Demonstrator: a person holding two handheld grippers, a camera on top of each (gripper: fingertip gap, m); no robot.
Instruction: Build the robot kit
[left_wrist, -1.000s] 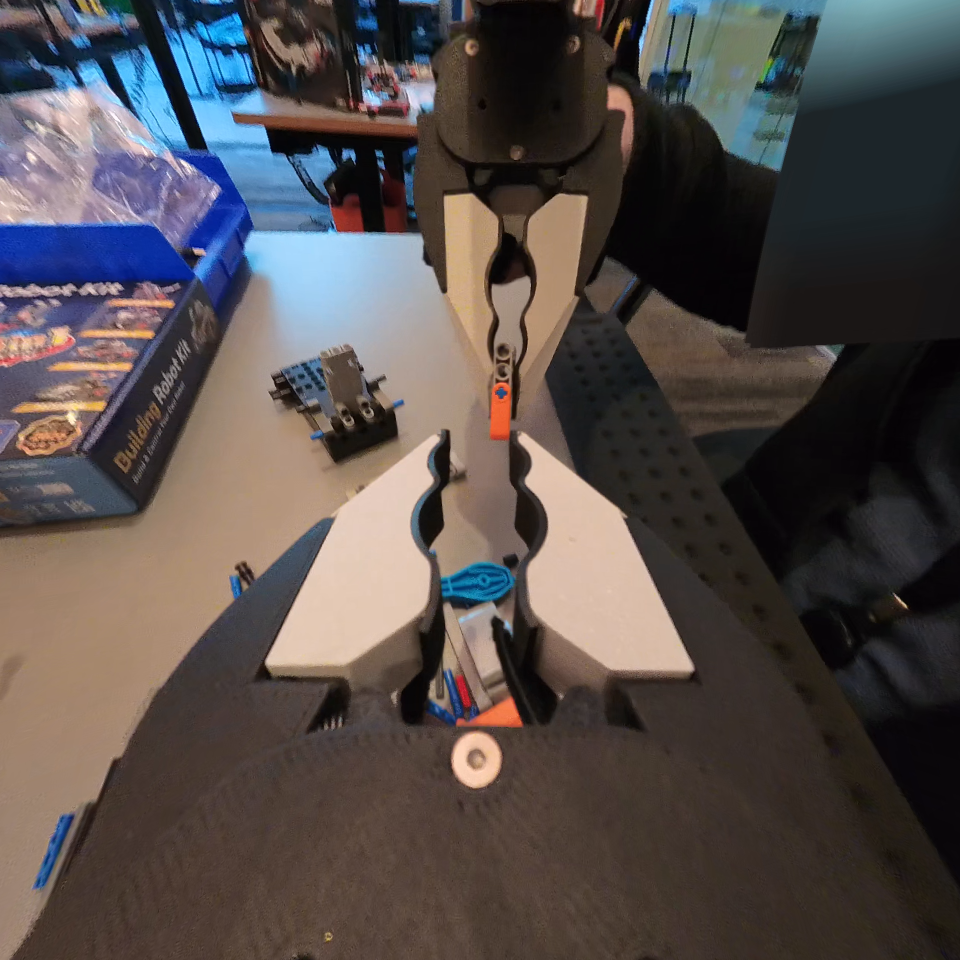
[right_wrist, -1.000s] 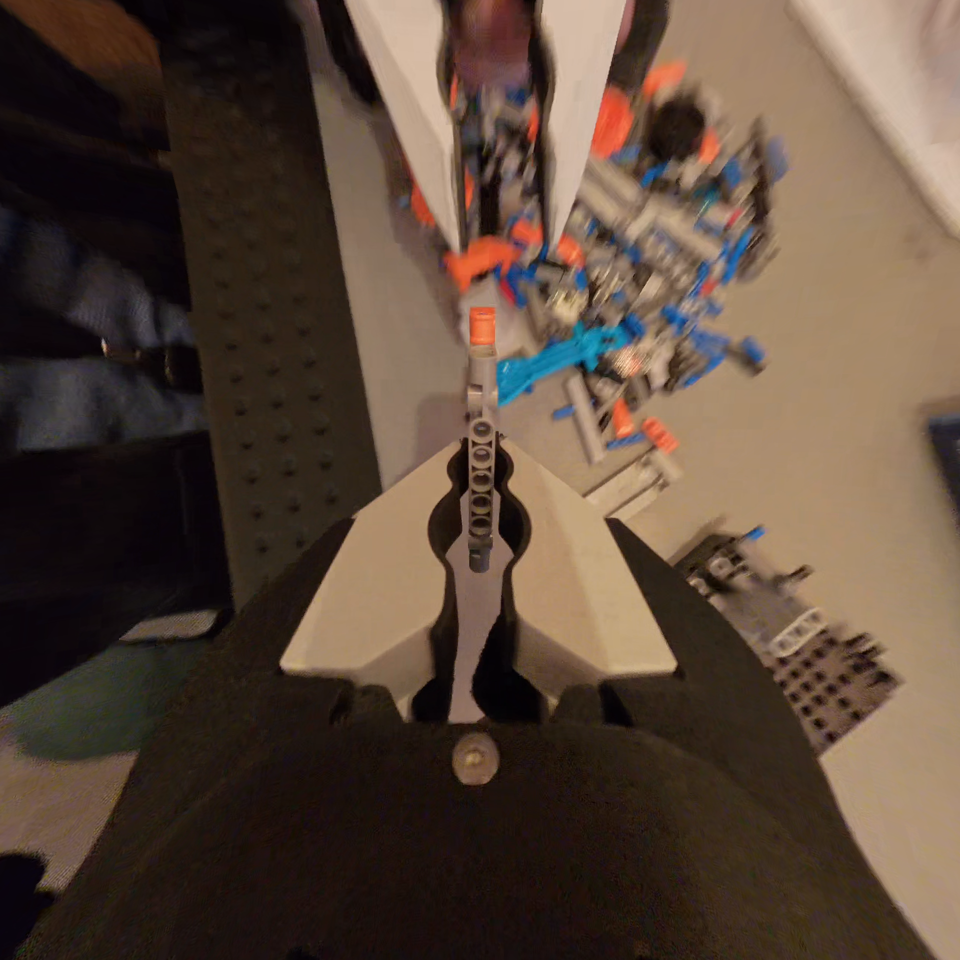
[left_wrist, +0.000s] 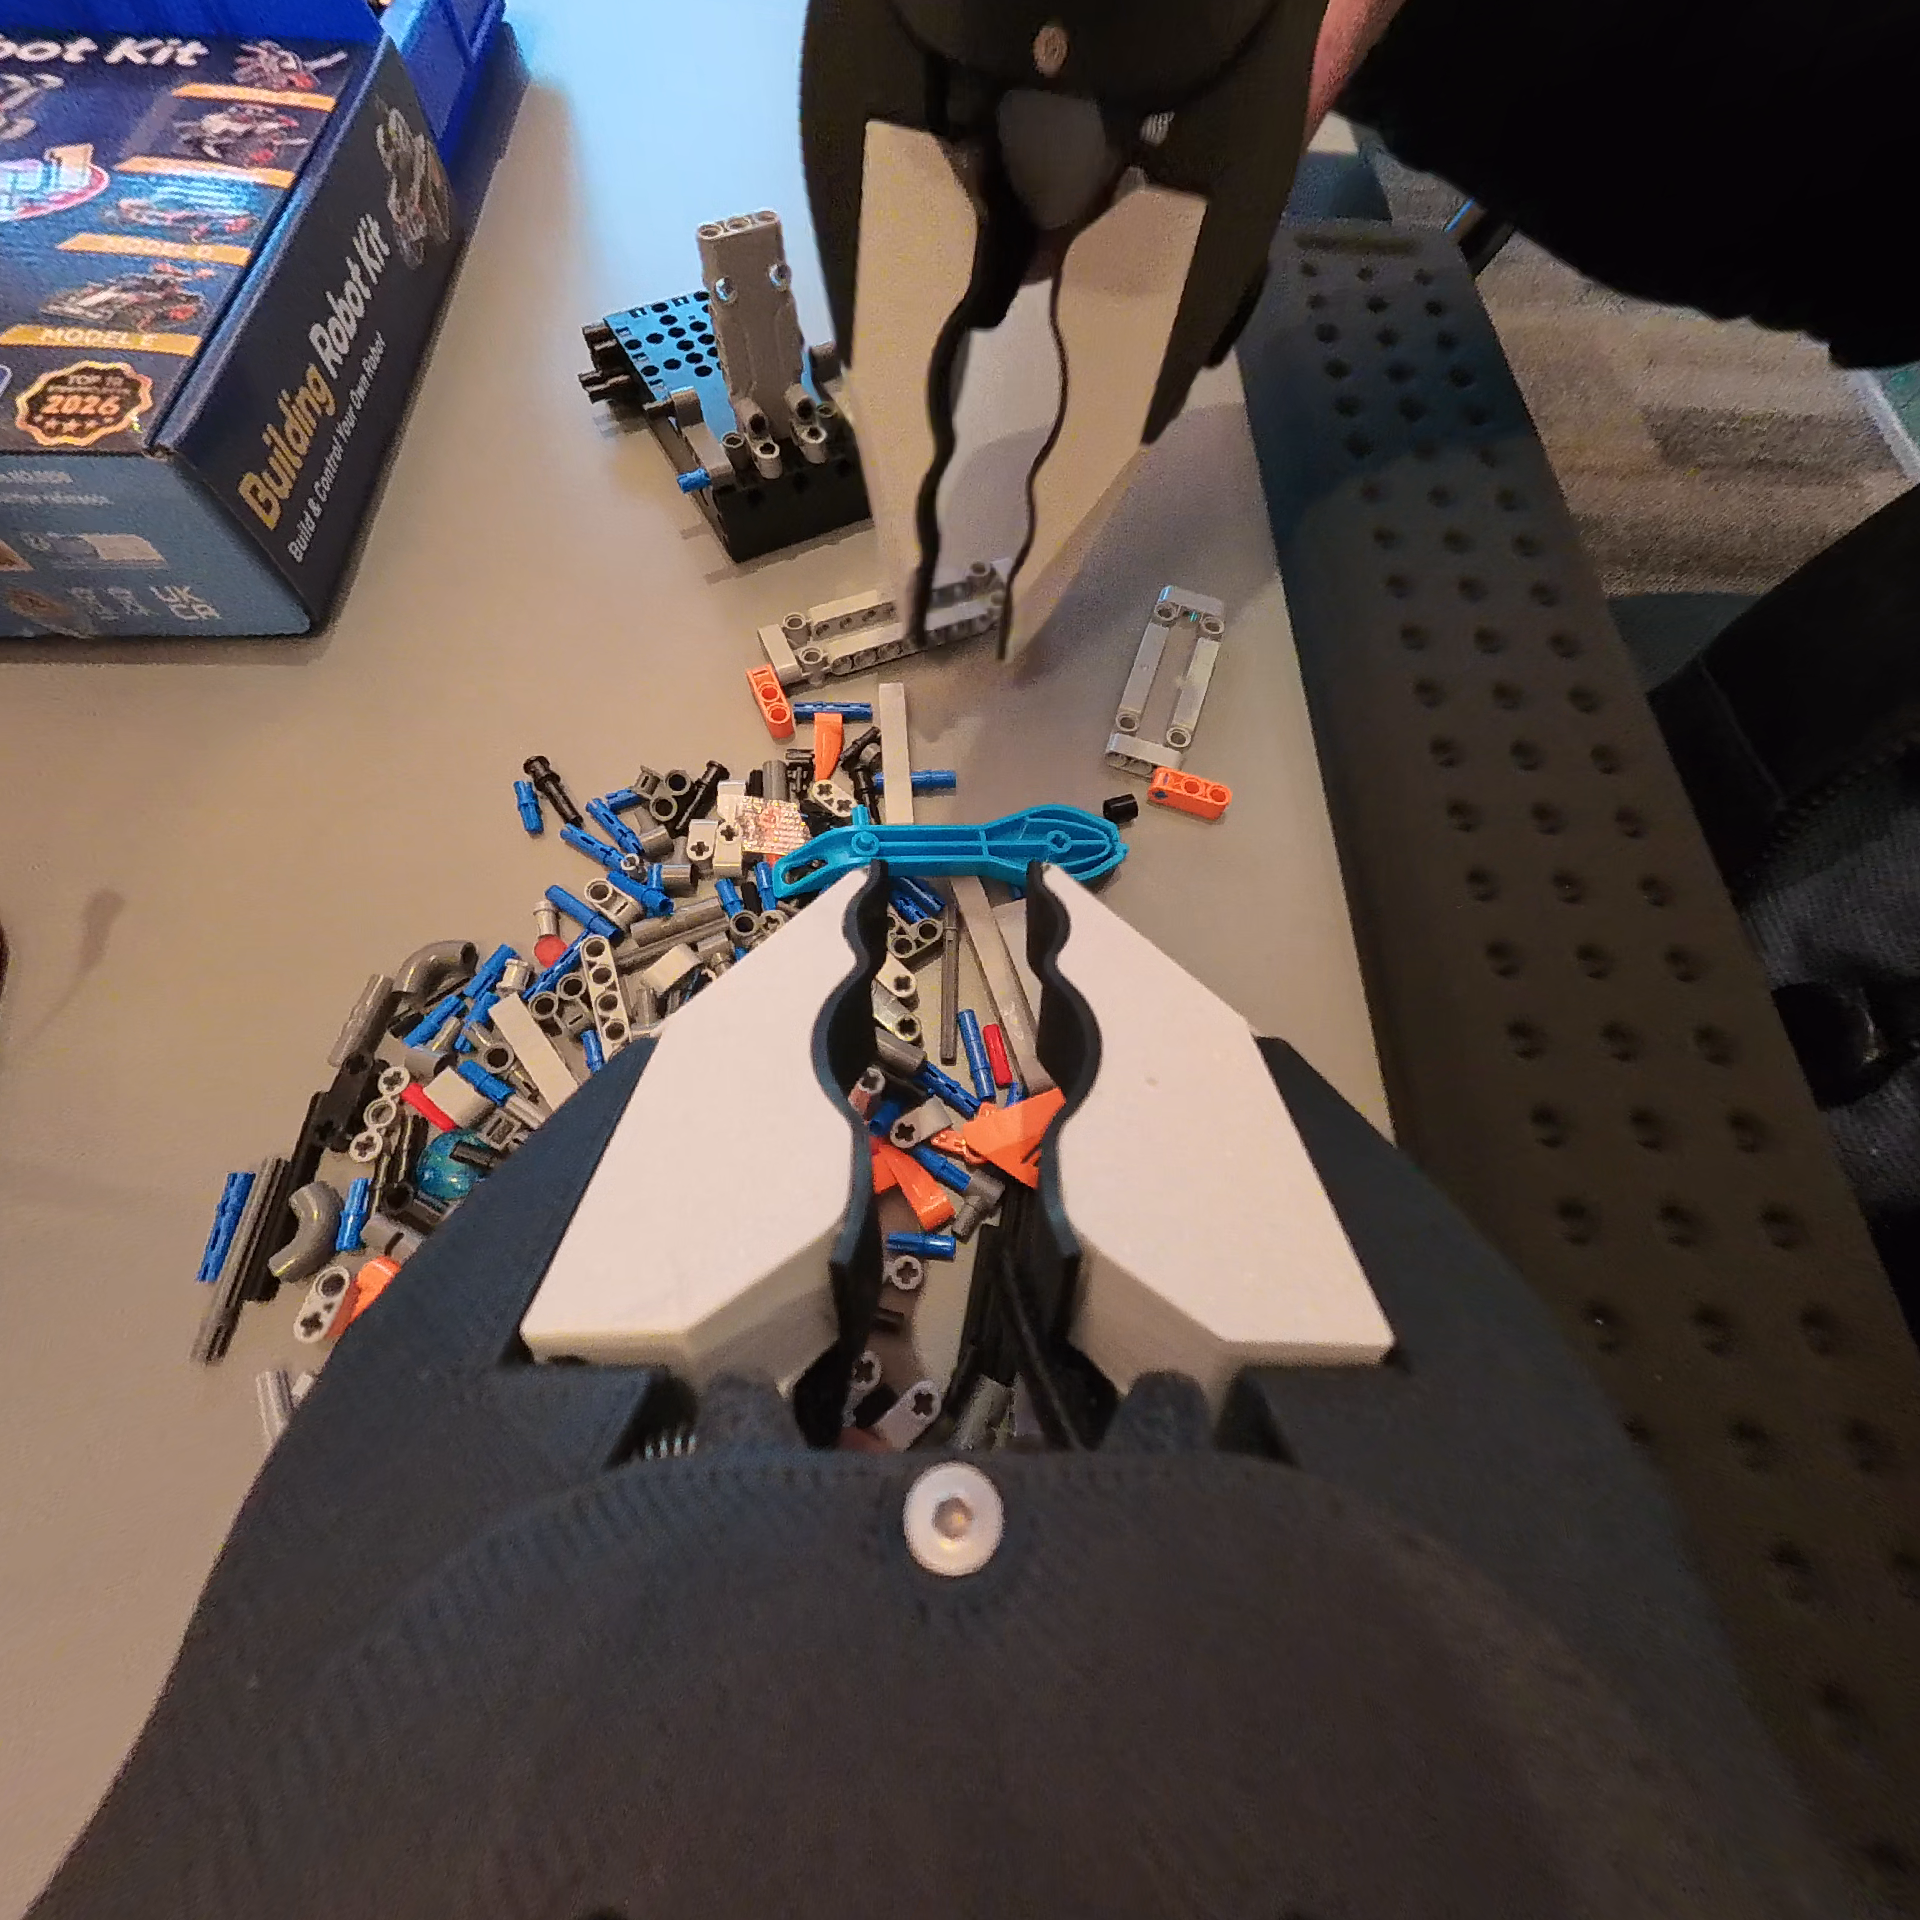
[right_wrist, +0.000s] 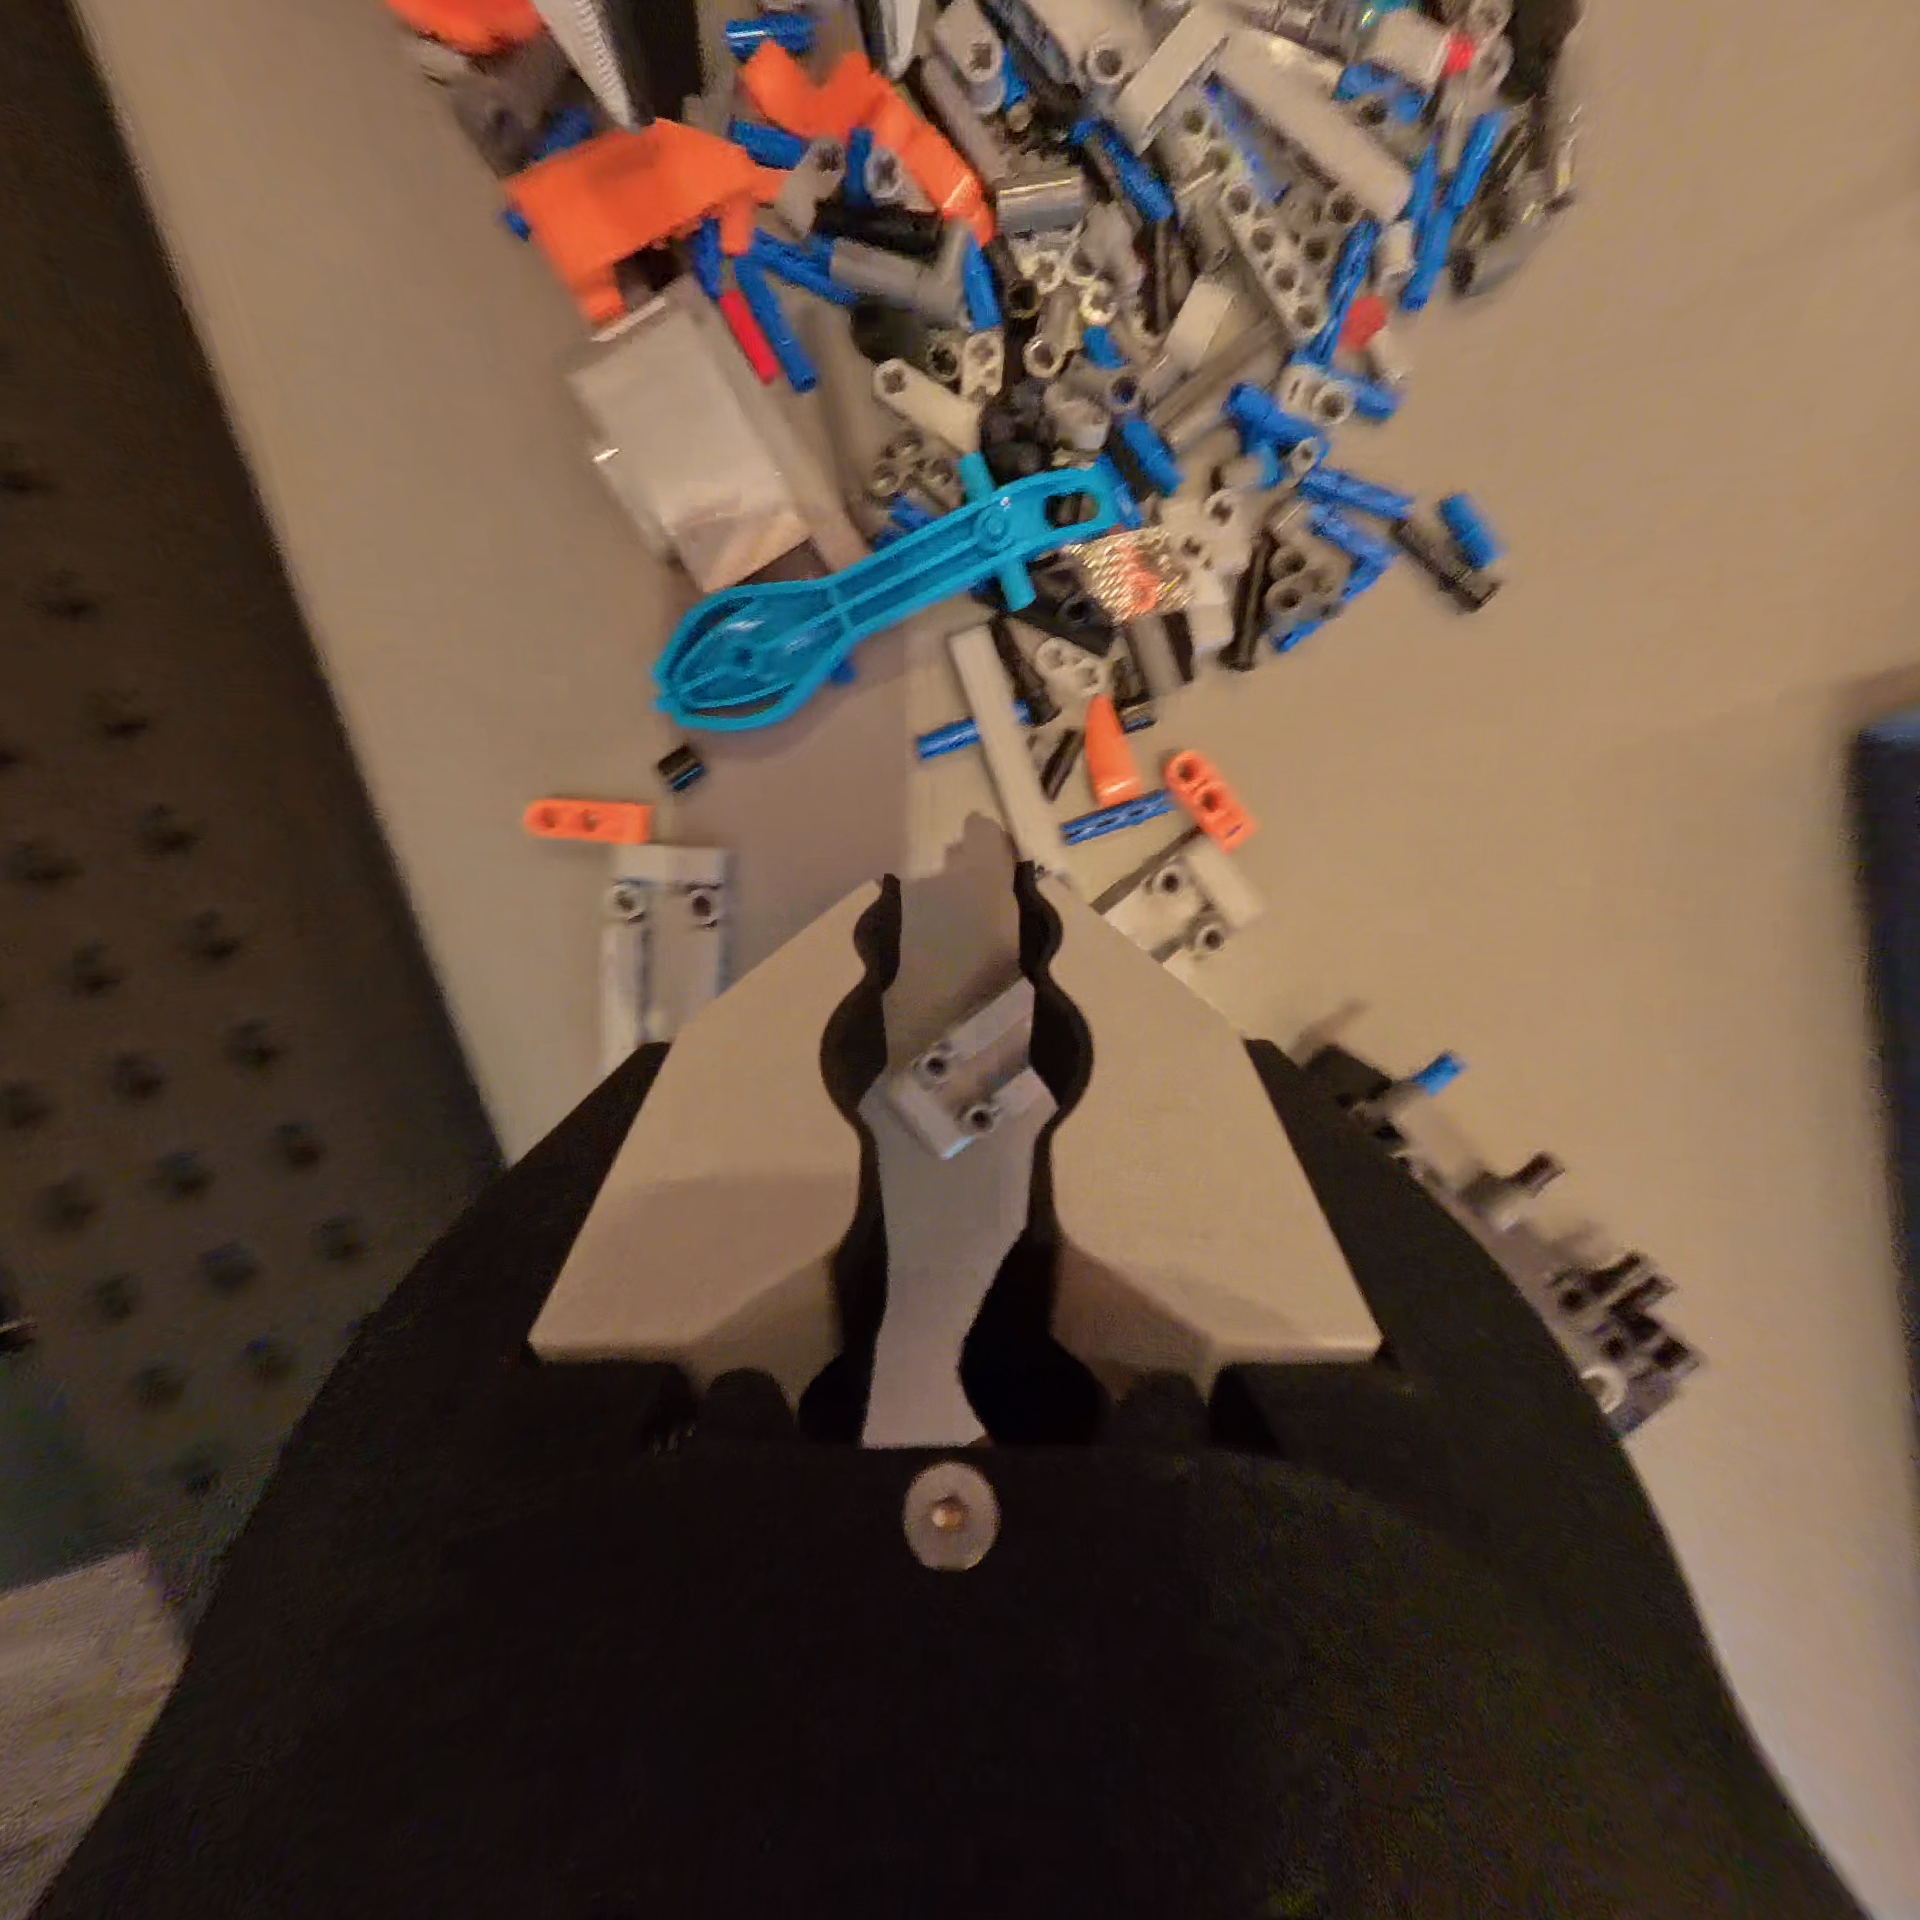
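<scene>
The only writing I can see is on the blue cardboard box (left_wrist: 208, 364) at the far left of the table (left_wrist: 312, 831), in my left camera. Its long side has big yellow letters with a line of small white letters under them. Its top has picture panels with little yellow name strips, part of a big white title, and a round gold badge (left_wrist: 83, 400) with numbers in it. The near end has tiny white marks that are too small for me to read. My right camera is blurry and shows no writing.
</scene>
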